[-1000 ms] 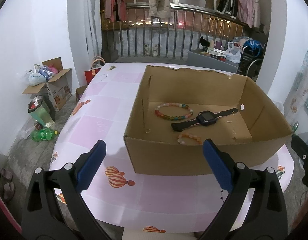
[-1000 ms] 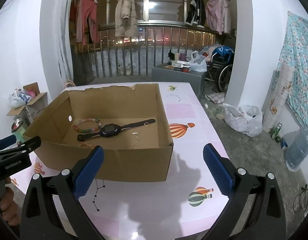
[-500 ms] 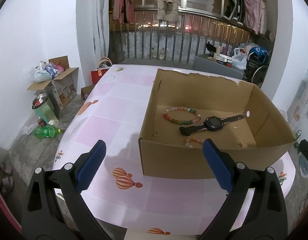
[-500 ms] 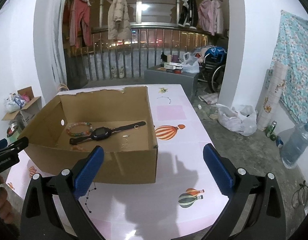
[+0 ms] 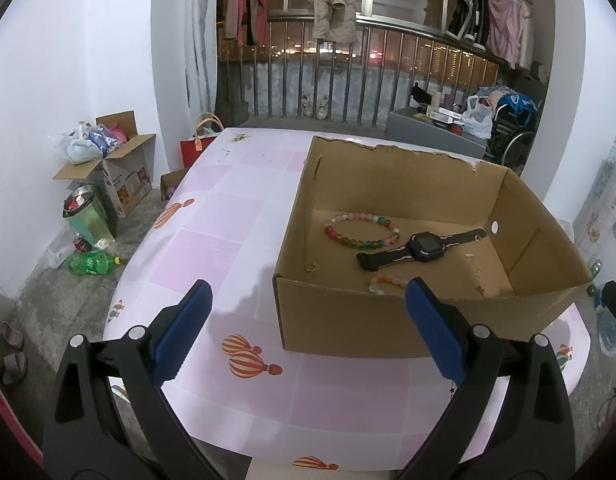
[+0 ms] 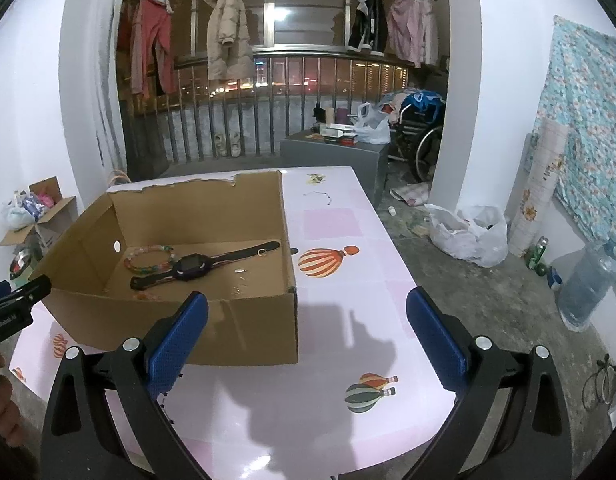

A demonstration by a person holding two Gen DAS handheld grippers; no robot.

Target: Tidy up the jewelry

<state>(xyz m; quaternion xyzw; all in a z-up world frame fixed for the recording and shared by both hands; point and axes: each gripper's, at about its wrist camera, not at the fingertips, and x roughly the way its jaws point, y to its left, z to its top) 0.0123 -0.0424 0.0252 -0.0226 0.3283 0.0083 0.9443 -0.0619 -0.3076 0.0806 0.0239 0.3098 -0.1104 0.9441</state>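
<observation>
Both grippers have drawn back from the box since a second ago, so more pink table shows ahead of each.

Left wrist view: the left gripper [image 5: 306, 316] hovers low over the near edge of the table [image 5: 228, 216], level and pointing forward, its jaws spread wide with nothing between the ribbed blue pads [image 5: 182, 330]. The open cardboard box [image 5: 348, 328], with a torn back rim, sits ahead and to the right. On its floor lie a round bracelet [image 5: 362, 230] of glossy coloured beads, a black watch [image 5: 424, 246] with its strap stretched flat just beside it, a smaller pale bead bracelet [image 5: 382, 282] near the front wall, and a thin ring [image 5: 310, 267] at the left wall.

Right wrist view: the right gripper [image 6: 307, 318] is held level over the glossy balloon-patterned table, jaws spread wide and empty, its left pad in front of the box's near right corner. Box, watch and bracelet lie to the left. The left gripper's black body enters at the left edge, with a hand [image 6: 4, 412] below it.
</observation>
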